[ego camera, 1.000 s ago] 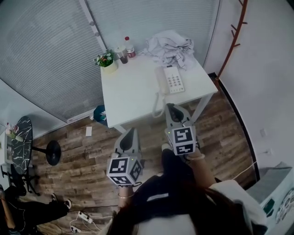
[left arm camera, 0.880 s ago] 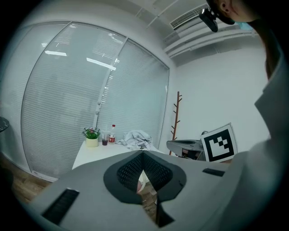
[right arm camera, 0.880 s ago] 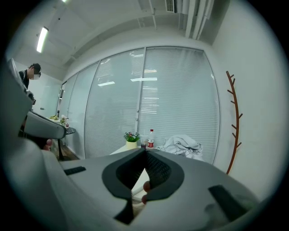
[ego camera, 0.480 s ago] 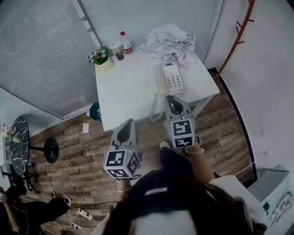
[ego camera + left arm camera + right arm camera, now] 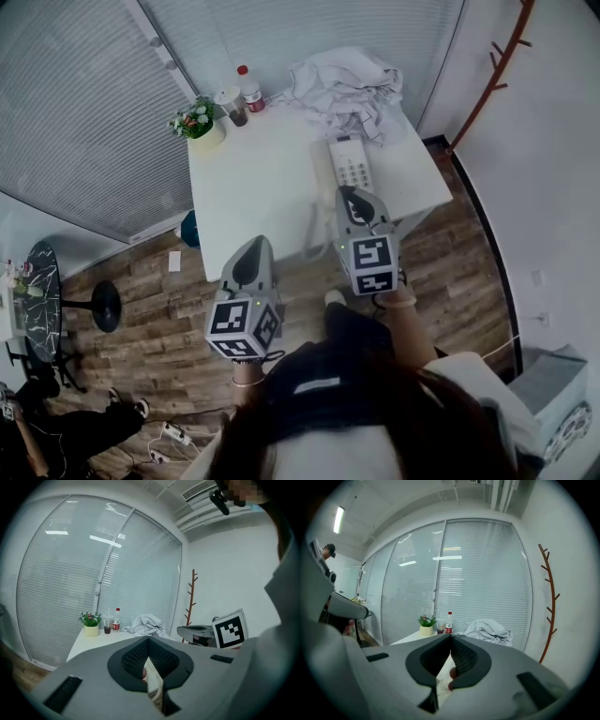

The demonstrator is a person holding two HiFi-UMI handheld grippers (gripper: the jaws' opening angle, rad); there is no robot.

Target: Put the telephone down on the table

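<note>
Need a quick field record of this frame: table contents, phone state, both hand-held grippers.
table: white, beside the blinds
telephone: lying on the table, toward its right side
cord: hangs over the table's near edge
other items: cloth pile, potted plant, bottle, cup
left hand-held gripper: jaws together, nothing between them, above the floor short of the table
right hand-held gripper: jaws together, nothing between them, tip at the near edge by the telephone

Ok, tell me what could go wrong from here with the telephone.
The cord hangs off the table edge beside the right gripper; a snag could drag the telephone. Its jaws are together, so it might shove the telephone toward the crumpled cloth instead of gripping.
</note>
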